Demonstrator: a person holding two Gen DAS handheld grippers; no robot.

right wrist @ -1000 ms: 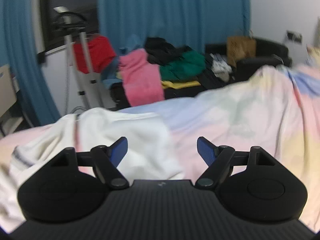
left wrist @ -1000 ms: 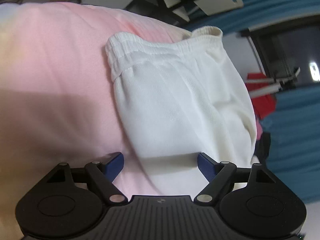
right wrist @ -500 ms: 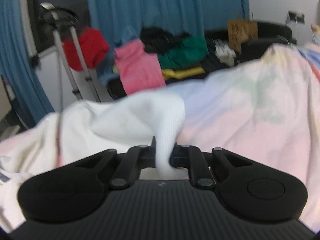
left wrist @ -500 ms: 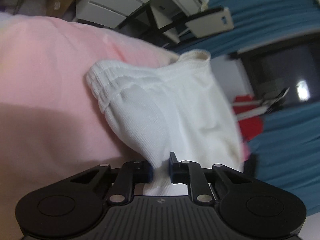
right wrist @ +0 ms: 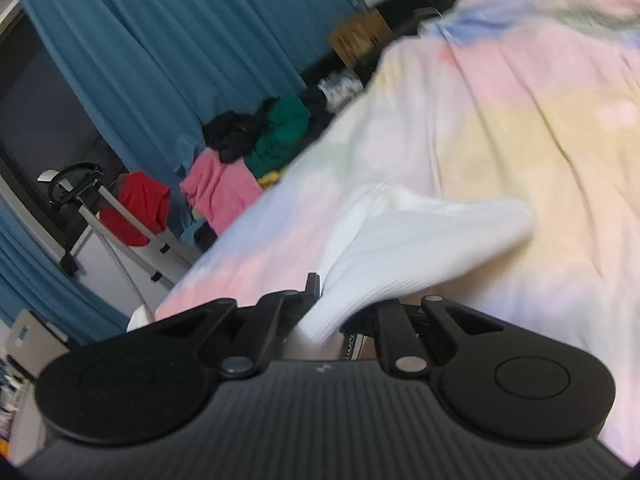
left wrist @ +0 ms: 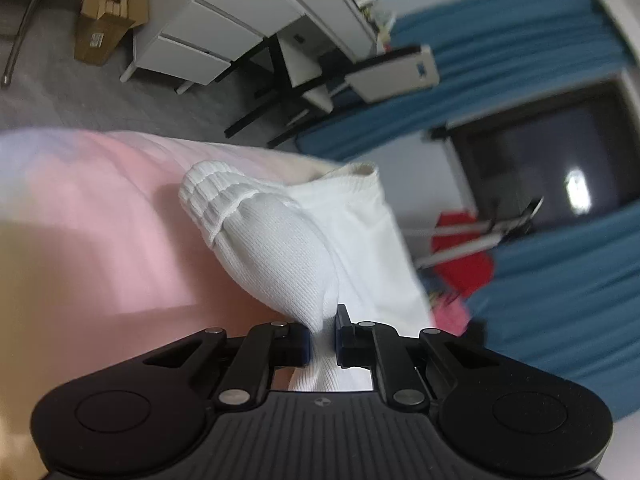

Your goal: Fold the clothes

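Note:
White ribbed shorts (left wrist: 280,252) with an elastic waistband lie on a pastel pink, yellow and blue bed cover (left wrist: 92,220). My left gripper (left wrist: 323,338) is shut on a pinch of the white fabric, which bulges up in front of the jaws. In the right wrist view my right gripper (right wrist: 332,312) is shut on another part of the white shorts (right wrist: 404,240), lifted and stretched to the right above the bed cover (right wrist: 540,120). The view is tilted and blurred.
A white desk with drawers (left wrist: 224,28) and a cardboard box (left wrist: 104,20) stand beyond the bed. A pile of coloured clothes (right wrist: 248,152) lies by blue curtains (right wrist: 160,52). A stand (right wrist: 92,208) carries a red garment.
Both grippers went from open to shut on the white shorts a second ago. Since then both have lifted the fabric, and the right one has tilted and swung over the bed.

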